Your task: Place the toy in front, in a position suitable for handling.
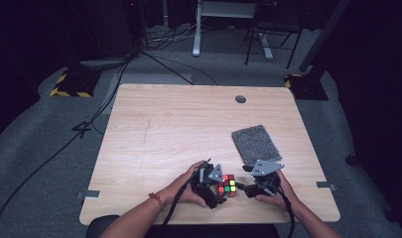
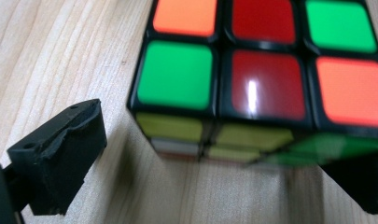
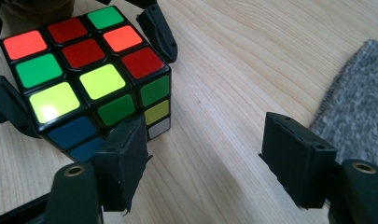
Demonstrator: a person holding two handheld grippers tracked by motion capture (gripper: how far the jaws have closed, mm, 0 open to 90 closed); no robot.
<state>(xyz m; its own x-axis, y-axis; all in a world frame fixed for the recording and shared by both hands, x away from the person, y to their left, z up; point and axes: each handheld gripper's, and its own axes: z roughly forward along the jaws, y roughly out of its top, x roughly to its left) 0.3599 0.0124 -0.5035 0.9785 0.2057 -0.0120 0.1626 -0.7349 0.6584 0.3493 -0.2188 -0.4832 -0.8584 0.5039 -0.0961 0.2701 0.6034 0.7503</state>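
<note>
A scrambled colour cube (image 1: pixel 228 185) sits on the wooden table (image 1: pixel 178 124) near its front edge. My left gripper (image 1: pixel 217 187) is open, one black jaw on each side of the cube's near part. In the left gripper view there is a gap between the left finger (image 2: pixel 60 158) and the cube (image 2: pixel 261 84). My right gripper (image 3: pixel 212 158) is open and empty, just to the right of the cube (image 3: pixel 91 79). Its left finger (image 3: pixel 123 161) stands in front of the cube's near corner. The left gripper's fingers (image 3: pixel 159 32) flank the cube there.
A grey knitted cloth (image 1: pixel 255 144) lies behind the right gripper (image 1: pixel 242 187), also seen at the right as the cloth (image 3: pixel 359 98). A round cable hole (image 1: pixel 240 99) is at the table's back. Desk legs, cables and stands are on the carpet beyond.
</note>
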